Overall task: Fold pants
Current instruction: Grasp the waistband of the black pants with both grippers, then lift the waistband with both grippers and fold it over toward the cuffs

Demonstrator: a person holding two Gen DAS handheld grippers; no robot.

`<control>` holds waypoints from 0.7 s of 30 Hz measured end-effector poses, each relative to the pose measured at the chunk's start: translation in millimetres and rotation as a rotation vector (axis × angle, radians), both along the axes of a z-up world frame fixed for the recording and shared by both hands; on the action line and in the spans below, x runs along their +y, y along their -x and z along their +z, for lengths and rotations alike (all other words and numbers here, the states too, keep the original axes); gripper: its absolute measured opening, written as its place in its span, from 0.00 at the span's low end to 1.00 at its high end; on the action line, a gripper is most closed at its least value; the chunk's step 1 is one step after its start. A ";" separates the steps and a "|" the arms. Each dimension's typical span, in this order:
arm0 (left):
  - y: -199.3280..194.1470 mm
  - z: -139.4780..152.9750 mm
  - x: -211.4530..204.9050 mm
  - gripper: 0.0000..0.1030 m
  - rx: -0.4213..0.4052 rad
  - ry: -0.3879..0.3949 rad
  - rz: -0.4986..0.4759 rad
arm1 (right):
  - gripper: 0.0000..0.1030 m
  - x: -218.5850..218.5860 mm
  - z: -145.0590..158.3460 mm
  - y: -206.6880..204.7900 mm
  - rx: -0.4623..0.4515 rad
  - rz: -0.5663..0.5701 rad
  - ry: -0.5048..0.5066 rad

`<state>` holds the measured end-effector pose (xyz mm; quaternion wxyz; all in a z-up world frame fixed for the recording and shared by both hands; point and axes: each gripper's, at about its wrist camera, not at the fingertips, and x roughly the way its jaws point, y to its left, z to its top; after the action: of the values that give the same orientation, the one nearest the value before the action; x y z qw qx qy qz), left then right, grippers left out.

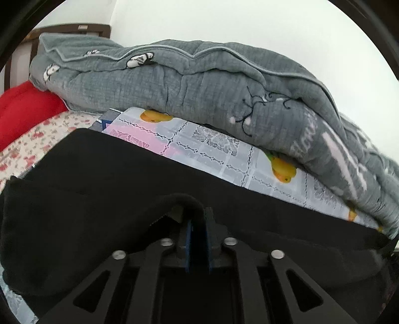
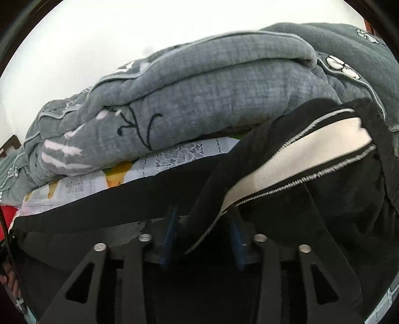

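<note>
Between the blue-padded jaws of the left gripper (image 1: 198,234) a narrow gap showed, and a rolled fold of the black fabric pants (image 1: 104,179) arched over the tip of one pad; whether the pads still pressed on the cloth could not be told from the left wrist view. The jaws of the right gripper (image 2: 203,231) stood well apart, and a black edge of the pants (image 2: 336,211), turned to show a white inner band (image 2: 299,152) with pale zigzag stitching, hung loose in the space between them without either pad pressing on it. From both grippers the dark cloth spread outward in a broad flat layer across a pale sheet (image 1: 224,159) printed with lace-like squares and orange ducks. Just beyond the far edge of the pants lay a thick grey quilted blanket (image 1: 199,84) with piped seams and white embroidered shapes, heaped along the sheet and overlapping it. In the left wrist view, a red cushion (image 1: 27,109) and a floral-patterned cloth (image 1: 42,134) sat off to the left of the blanket, with a dark wooden bed frame (image 1: 82,27) behind and a plain white wall (image 1: 249,22) above.
</note>
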<state>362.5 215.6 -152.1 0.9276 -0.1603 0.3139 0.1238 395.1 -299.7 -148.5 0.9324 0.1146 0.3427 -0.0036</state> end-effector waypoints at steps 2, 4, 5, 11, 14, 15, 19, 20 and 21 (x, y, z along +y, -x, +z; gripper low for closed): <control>0.1 2.9 -9.7 0.57 0.002 -0.054 -0.009 | 0.46 3.0 3.8 4.8 -0.025 0.012 0.010; 2.2 7.3 -19.5 0.65 -0.025 -0.104 -0.031 | 0.51 6.7 7.4 9.2 -0.049 0.052 0.002; 5.5 10.7 -26.0 0.66 -0.048 -0.140 -0.040 | 0.52 9.2 8.5 11.2 -0.059 0.076 -0.003; 10.1 18.6 -43.0 0.80 -0.099 -0.221 -0.101 | 0.56 25.7 11.5 17.2 -0.084 0.182 0.007; 8.4 18.2 -41.1 0.81 -0.090 -0.207 -0.108 | 0.57 33.6 9.0 14.4 -0.070 0.200 0.032; 7.1 17.5 -39.2 0.81 -0.083 -0.198 -0.104 | 0.57 35.7 8.3 13.2 -0.062 0.207 0.036; 5.6 15.6 -33.4 0.81 -0.075 -0.166 -0.083 | 0.57 42.8 4.6 11.2 -0.037 0.222 0.070; 5.6 14.9 -32.7 0.82 -0.074 -0.161 -0.081 | 0.57 44.5 3.8 10.7 -0.035 0.224 0.076; 4.9 14.0 -32.2 0.82 -0.070 -0.157 -0.082 | 0.57 45.7 3.2 10.9 -0.032 0.226 0.084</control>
<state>357.5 183.4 -138.1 0.9520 -0.0785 0.2770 0.1042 384.2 -253.9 -145.2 0.9362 0.0359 0.3382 0.0887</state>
